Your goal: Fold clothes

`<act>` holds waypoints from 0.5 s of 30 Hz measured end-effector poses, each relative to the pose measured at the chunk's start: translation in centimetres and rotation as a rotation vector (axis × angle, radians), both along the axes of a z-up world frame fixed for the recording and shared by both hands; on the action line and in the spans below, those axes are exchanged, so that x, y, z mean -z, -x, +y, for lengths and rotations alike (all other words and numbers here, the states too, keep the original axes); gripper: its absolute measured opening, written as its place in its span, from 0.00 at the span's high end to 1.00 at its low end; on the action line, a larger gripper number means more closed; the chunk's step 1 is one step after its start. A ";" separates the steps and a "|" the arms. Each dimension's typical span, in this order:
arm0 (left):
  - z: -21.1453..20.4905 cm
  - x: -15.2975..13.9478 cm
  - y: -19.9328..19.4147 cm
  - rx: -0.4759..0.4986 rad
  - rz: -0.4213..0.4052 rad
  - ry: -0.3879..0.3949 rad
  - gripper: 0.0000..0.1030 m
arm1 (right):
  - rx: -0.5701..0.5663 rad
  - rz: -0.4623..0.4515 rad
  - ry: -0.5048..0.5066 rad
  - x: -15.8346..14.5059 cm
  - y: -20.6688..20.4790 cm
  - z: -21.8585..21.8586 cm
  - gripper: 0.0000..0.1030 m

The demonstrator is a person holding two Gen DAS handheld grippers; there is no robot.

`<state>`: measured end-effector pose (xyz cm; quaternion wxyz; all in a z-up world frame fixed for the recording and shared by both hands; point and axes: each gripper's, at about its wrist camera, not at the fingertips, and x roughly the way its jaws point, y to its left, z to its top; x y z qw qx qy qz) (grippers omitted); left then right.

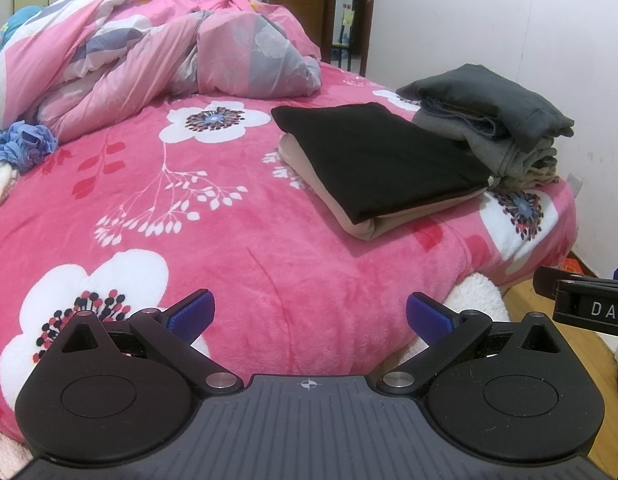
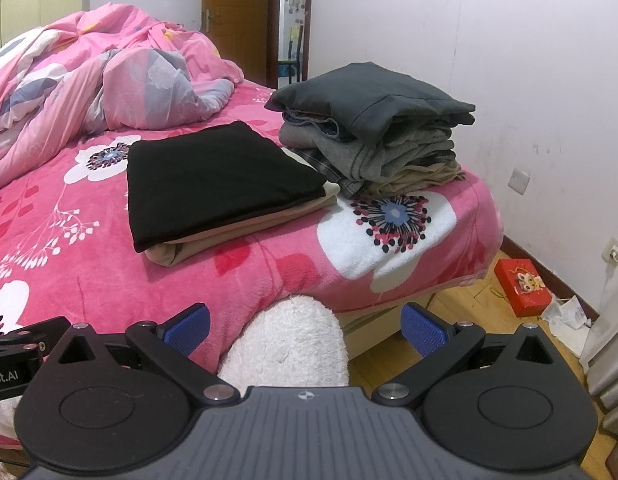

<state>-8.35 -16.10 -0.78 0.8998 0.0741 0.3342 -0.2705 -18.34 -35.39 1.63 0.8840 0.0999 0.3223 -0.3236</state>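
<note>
Only part of the other tool shows in each view: in the left wrist view the right gripper's black side is cut off at the right edge, with white letters "DAS" and no more. In the right wrist view a bit of the left tool pokes in at the left edge, and it reads "bot.AI".

The left gripper (image 1: 310, 316) has its blue pads far apart and holds nothing. The right gripper (image 2: 305, 324) is spread wide too, with nothing between its pads.

A folded black cloth (image 2: 217, 178) lies on a folded tan cloth (image 2: 245, 228) on the pink flower blanket (image 1: 237, 240). Just beside it, near the bed's corner, sits a pile of folded gray clothes (image 2: 373, 124). What the lower pieces in that pile are is hard to tell.

A rumpled pink quilt (image 1: 149, 52) fills the back of the bed. A blue bundle (image 1: 23, 146) is cut off at the left edge.

Between the quilt and the folded things, the blanket lies flat and open. A fluffy white thing (image 2: 289, 344) sticks out under the bed's near edge. A red box (image 2: 523, 286) and crumpled white stuff lie on the wood floor by the wall.
</note>
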 end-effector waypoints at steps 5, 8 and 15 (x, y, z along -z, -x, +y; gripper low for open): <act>0.0 0.0 0.0 -0.001 0.001 0.000 0.00 | 0.000 0.001 -0.002 0.0 0.0 -0.1 0.00; -0.1 0.0 0.0 -0.002 0.001 -0.001 0.00 | -0.003 0.002 -0.002 0.0 0.0 0.0 0.00; -0.2 -0.1 -0.1 -0.005 -0.002 -0.003 0.00 | -0.004 0.001 -0.002 0.0 -0.2 0.0 0.00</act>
